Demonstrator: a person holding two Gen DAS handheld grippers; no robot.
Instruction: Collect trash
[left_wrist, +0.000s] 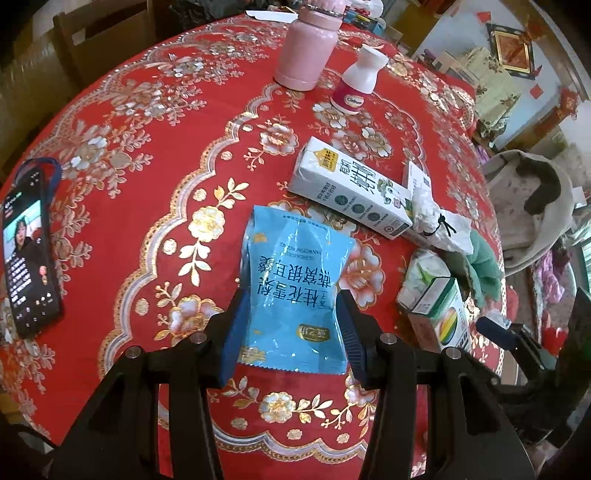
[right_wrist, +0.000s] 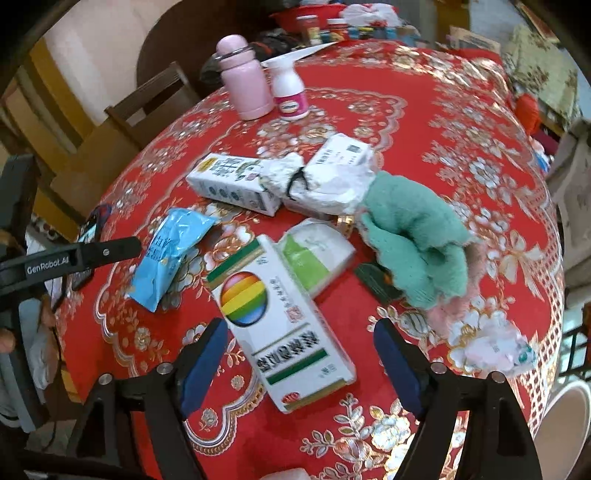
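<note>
Left gripper (left_wrist: 290, 332) comes first: in the left wrist view its blue pads sit against both side edges of the blue snack packet (left_wrist: 291, 291), clamped on its near half. The packet's long axis runs away from the gripper toward the far side, its far end near the white milk carton (left_wrist: 351, 192), which lies slantwise. Left of it on the tabletop (left_wrist: 147, 155) lies a phone (left_wrist: 29, 251); far off stand a pink flask (left_wrist: 306, 48) and a white pill bottle (left_wrist: 356, 81).

From the right wrist view, the right gripper (right_wrist: 301, 365) has its jaws apart, straddling the near end of the rainbow-marked box (right_wrist: 280, 325) without touching it. The box's long axis runs from near right to far left, somewhat askew to the jaw line, so a slight roll of the wrist looks needed before closing. Beyond it lie a green-and-white tissue pack (right_wrist: 317, 254), a crumpled white paper bag (right_wrist: 325, 184) and a green cloth (right_wrist: 413, 236) to the right. Red flowered cloth covers the tabletop; a wooden chair (right_wrist: 147, 107) and cluttered shelves stand behind.
</note>
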